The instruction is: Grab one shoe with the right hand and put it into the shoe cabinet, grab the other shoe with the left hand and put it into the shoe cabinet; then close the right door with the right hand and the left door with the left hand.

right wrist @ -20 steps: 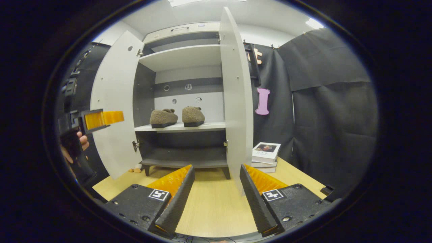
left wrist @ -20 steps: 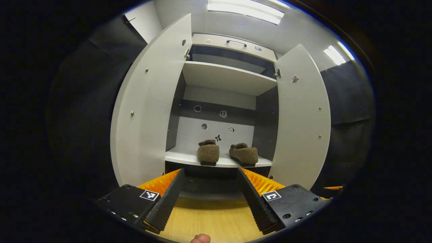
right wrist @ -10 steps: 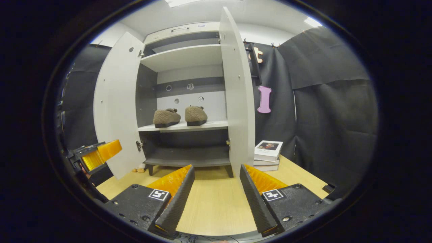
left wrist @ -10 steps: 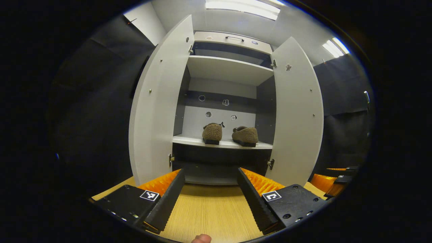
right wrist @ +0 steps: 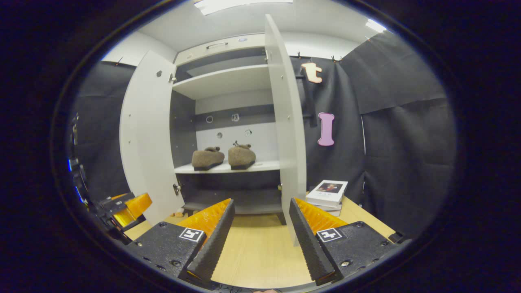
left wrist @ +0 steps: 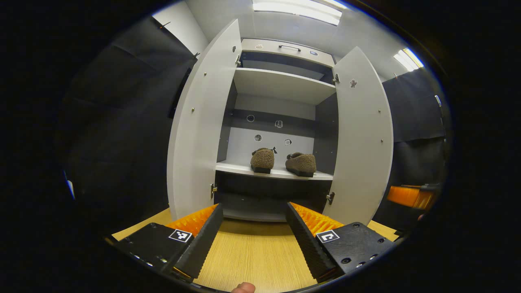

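Presently, both shoes sit inside the shoe cabinet, side by side on its middle shelf. In the left gripper view, one shoe stands heel toward the camera and the other shoe lies just to its right, slightly turned; the two are close together but not touching.

Left gripper: fingers spread wide, nothing between them. It hangs above the wooden table, well short of the cabinet, and the shoes lie straight ahead and higher than its fingers. A fingertip of the person shows at the bottom edge of this view.

Right gripper: fingers likewise spread wide, holding nothing. It sits over the table in front of the cabinet, with the edge of the right door directly ahead, just above the gap between its fingers. The shoes lie ahead and to the left of that door edge.

Both doors stand open. The left door is swung outward. In the right gripper view, a stack of books rests on the table beside the right door.
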Demonstrator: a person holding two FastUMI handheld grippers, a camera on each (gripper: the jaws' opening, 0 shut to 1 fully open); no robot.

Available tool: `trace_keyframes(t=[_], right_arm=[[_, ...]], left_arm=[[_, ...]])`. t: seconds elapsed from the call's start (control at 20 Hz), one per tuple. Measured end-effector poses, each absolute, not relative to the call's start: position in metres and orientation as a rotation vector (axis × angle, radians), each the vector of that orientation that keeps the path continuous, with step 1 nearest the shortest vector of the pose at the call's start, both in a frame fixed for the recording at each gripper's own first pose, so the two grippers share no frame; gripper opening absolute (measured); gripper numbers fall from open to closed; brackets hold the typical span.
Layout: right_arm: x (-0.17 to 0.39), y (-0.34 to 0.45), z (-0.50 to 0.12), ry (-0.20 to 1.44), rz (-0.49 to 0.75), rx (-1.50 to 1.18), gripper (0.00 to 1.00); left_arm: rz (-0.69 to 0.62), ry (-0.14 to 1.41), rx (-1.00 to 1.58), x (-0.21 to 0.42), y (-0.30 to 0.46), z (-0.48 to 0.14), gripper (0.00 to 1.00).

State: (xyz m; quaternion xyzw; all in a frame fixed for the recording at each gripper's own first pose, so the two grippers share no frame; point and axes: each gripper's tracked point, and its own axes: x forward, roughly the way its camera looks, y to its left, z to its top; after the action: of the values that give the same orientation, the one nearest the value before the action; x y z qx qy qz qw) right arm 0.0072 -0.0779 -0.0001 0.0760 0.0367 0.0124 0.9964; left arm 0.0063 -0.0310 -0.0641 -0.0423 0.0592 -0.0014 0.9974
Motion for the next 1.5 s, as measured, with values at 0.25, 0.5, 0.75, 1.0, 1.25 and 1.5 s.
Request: trace_keyframes(t=[0.25,0.5,0.75,1.0,1.25,1.5], right_arm=[[0.019,-0.159,0.062,-0.028,-0.07,0.133,0.91],[0.048,-0.211,0.125,-0.113,-0.12,0.099,0.96],[0.088,-0.243,0.15,-0.121,-0.152,0.065,0.96],[0.119,-0.246,0.152,-0.094,-0.125,0.04,0.96],[0.137,-0.239,0.154,-0.089,-0.119,0.039,0.96],[0.14,-0.234,0.152,-0.082,-0.082,0.075,0.94]], left_arm=[[-0.018,0.107,-0.099,0.004,-0.035,-0.059,0.95],[-0.01,0.104,-0.096,0.005,-0.032,-0.056,0.95],[0.007,0.111,-0.09,0.004,-0.028,-0.056,0.95],[0.018,0.108,-0.088,0.004,-0.026,-0.055,0.95],[0.017,0.112,-0.088,0.006,-0.026,-0.056,0.95],[0.017,0.118,-0.087,0.005,-0.024,-0.058,0.95]])
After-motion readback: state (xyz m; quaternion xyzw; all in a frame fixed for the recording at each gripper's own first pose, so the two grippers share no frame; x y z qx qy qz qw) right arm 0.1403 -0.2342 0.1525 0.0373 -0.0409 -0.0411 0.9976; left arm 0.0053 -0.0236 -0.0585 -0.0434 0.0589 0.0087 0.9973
